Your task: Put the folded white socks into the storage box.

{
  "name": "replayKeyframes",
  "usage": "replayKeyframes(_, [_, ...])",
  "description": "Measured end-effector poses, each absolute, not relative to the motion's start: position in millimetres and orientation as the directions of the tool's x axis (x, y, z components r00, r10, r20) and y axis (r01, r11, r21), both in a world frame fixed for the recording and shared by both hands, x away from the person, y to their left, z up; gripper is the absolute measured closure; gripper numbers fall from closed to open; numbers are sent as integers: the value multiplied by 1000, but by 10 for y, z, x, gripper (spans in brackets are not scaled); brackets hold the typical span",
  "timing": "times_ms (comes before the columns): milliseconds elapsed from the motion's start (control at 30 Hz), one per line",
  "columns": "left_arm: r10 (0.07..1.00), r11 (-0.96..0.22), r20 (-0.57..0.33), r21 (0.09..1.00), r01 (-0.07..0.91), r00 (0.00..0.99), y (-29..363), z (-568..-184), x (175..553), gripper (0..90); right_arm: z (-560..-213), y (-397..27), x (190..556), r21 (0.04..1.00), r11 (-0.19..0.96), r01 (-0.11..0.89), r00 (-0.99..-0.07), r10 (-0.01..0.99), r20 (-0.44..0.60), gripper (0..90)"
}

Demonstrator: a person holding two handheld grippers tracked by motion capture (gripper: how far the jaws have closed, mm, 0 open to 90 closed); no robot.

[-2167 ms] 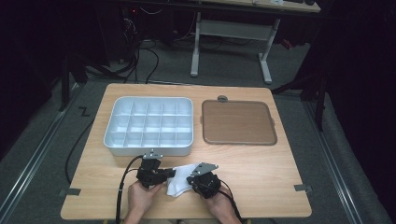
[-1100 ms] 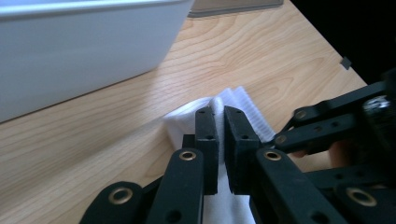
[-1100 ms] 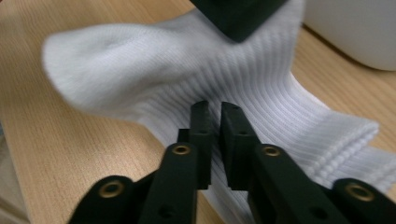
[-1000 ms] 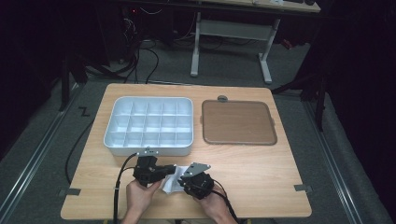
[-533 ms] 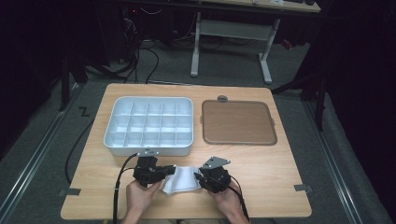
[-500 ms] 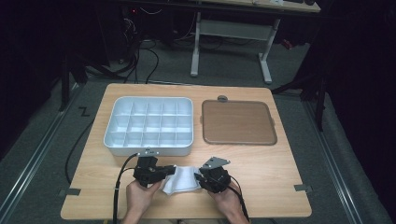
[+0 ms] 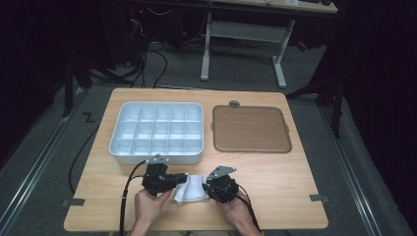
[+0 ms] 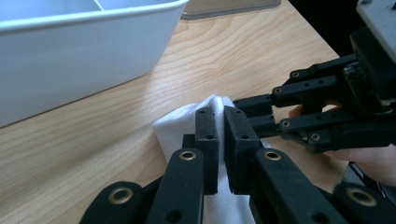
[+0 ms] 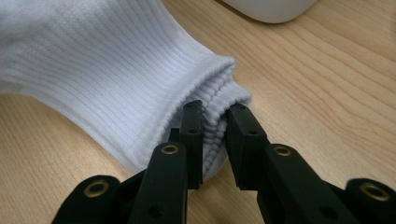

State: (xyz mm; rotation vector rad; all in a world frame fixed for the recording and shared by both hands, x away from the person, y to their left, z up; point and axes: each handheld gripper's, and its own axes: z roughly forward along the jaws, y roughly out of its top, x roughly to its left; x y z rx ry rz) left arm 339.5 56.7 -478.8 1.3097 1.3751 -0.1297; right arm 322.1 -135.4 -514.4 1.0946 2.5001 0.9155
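White sock (image 7: 191,188) on the table's (image 7: 275,172) near edge, stretched between both grippers. Left gripper (image 8: 216,119) clenched on one end of the fabric, in the same spot as a second ago. Right gripper (image 9: 216,116) pinching the ribbed cuff (jaws just closing further), shifted right since then; the sock lies more spread out. Tray (image 7: 123,147) and mat (image 7: 251,129) unchanged.

A light wooden bench (image 7: 295,172) stands on grey carpet (image 7: 344,132) — dark room behind, a white-legged desk (image 7: 241,44) and black cables (image 7: 152,59) beyond.
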Motion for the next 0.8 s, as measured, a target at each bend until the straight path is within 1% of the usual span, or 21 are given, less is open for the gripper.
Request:
replayKeyframes(400, [591,365,-744,590,721,310,512,-4802,3421,853,-5156,-1219,3219,646,541,539,-715,699,12,781])
replayKeyframes(800, [604,339,-721,618,709,340,399,-4870,3429,852,-5164,-1158,3227,652,550,522,-736,677,19,781])
